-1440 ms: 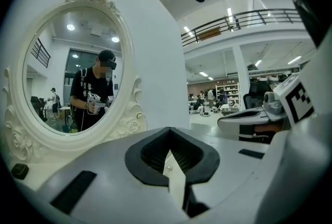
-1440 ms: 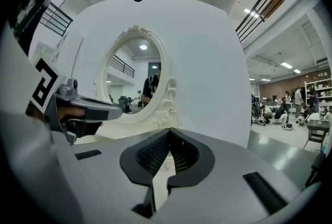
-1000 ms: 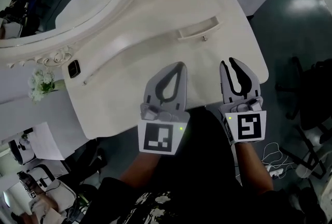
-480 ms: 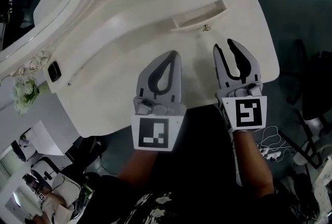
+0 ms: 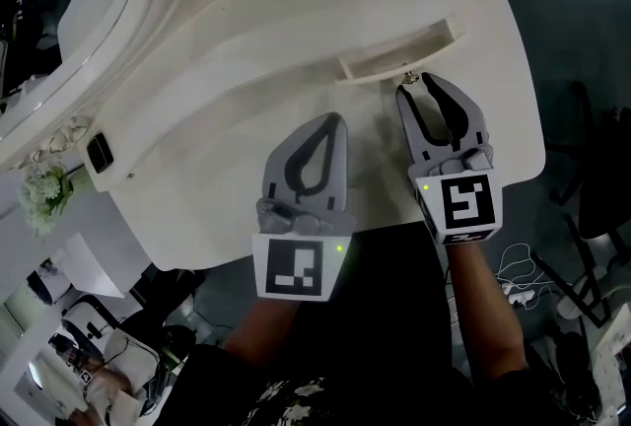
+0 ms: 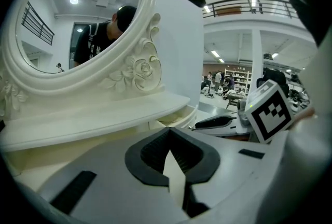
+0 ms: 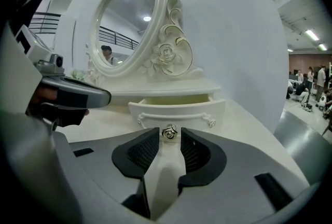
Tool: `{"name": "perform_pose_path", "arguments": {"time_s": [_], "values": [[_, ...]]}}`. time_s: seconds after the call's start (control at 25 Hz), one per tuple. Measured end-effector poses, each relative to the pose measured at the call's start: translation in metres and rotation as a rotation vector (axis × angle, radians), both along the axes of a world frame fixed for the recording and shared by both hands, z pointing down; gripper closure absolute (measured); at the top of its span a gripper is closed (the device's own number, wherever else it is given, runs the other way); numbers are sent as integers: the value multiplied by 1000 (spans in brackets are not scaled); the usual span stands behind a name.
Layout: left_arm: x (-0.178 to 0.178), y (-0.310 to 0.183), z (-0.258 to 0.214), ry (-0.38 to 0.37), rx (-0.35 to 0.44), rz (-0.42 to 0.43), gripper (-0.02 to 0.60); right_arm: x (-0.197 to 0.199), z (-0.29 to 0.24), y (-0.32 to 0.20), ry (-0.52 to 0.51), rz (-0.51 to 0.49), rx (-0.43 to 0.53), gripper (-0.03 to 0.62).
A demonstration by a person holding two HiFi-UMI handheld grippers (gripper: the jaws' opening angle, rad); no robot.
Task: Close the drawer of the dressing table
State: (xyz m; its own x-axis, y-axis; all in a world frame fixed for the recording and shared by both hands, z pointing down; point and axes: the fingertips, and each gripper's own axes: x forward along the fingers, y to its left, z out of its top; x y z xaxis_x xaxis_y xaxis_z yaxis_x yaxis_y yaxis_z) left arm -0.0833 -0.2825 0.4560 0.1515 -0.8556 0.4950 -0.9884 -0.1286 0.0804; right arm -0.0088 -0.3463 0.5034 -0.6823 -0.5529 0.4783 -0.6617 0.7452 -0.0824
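Drawer (image 5: 399,54) is seen pulled out from under the mirror shelf, at the right of the dressing table (image 5: 246,118); closing is not yet done.

Step in hand: the approach. The right gripper (image 5: 416,85) is held low at the drawer front, its jaws opening. In the right gripper view the small metal knob (image 7: 169,132) is framed between the jaw tips. Contact is hard to judge there, but no grip on it is seen. The left gripper (image 5: 338,120) is held over the bare table top, tips together, with nothing in it.

Next move, as judged: a straight push is wanted on the drawer front, square to it, so that the box is not skewed in its slot.

Materials: table and drawer are cream-painted, smooth and matt. The drawer front (image 7: 176,109) is curved, with a raised moulding. The knob is rosette-shaped and shiny. The oval mirror (image 7: 127,15) is framed in carved scrolls and a rose (image 7: 167,54). Ribbed dark pads are seen inside both grippers.
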Motion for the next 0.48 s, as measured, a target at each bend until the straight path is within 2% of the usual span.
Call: {"name": "perform_pose_path", "arguments": {"time_s": [0.2,0.48], "values": [[-8,-2,7,0,-14,-4,581,-3,5,-2,48,-2,13,497],[-6,-3,9,24,-23,7,581,-3,2,-3,34,37,-12,500]]}}
